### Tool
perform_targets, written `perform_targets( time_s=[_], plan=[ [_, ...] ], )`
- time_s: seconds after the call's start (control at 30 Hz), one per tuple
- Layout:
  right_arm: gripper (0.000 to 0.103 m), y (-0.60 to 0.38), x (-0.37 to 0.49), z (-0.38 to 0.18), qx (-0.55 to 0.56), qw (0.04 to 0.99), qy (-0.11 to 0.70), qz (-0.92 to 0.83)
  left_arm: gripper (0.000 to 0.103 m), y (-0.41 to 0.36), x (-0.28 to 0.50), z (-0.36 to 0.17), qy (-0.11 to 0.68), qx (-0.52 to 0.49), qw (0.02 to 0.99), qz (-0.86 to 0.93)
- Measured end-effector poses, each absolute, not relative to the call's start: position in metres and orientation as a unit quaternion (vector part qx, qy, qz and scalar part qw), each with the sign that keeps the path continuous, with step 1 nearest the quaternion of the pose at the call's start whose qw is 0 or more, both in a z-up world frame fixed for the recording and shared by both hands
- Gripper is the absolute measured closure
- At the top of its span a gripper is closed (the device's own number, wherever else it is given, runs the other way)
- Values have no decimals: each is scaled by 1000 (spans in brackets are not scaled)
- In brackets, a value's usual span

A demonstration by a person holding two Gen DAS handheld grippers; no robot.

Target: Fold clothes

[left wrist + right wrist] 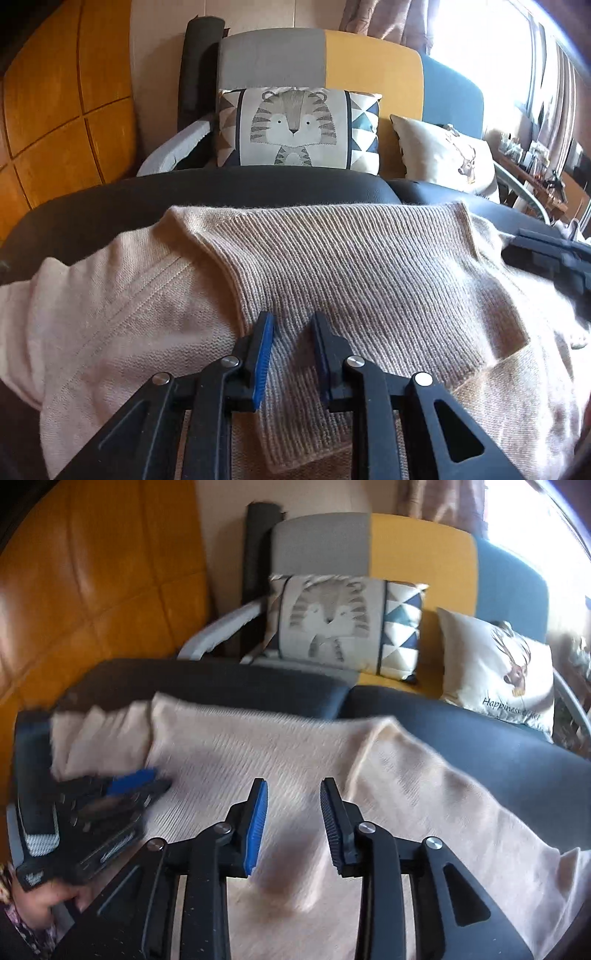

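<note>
A beige knit sweater (351, 266) lies spread on a dark cushioned seat (221, 192), with its ribbed hem folded up over the body. My left gripper (291, 321) hovers just over the ribbed part, jaws a little apart with cloth showing between them. In the right wrist view the sweater (288, 746) lies below my right gripper (293, 794), which is open and empty above it. My left gripper (136, 782) shows there at the left, low on the sweater.
A tiger-print pillow (295, 129) and a cream deer pillow (450, 155) lean on a grey, yellow and blue sofa back (369, 62). Orange wooden panels (62, 103) stand at the left. A bright window (517, 55) is at the right.
</note>
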State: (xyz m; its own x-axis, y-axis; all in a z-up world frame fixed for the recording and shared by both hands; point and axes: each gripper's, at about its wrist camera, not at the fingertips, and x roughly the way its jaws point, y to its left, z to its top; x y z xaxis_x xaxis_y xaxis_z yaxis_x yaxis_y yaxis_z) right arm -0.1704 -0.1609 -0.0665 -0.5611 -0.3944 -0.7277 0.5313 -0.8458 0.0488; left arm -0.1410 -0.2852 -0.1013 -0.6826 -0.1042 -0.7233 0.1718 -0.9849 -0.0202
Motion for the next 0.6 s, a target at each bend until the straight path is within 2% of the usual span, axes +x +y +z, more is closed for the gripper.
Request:
perform_targets(
  time_s=[0.17, 0.27, 0.5, 0.6],
  plan=[
    [70, -173, -156, -105, 396, 233, 164, -873, 81, -291, -138, -98, 44, 394, 70, -915],
    [73, -148, -161, -111, 396, 242, 110, -879, 79, -297, -138, -96, 44, 399, 53, -914],
    [68, -153, -160, -115, 394, 244, 120, -878, 79, -289, -119, -86, 22, 406, 60, -912],
    [68, -134, -154, -98, 378, 266, 45, -885, 79, -289, -114, -91, 9, 403, 60, -913]
  ],
)
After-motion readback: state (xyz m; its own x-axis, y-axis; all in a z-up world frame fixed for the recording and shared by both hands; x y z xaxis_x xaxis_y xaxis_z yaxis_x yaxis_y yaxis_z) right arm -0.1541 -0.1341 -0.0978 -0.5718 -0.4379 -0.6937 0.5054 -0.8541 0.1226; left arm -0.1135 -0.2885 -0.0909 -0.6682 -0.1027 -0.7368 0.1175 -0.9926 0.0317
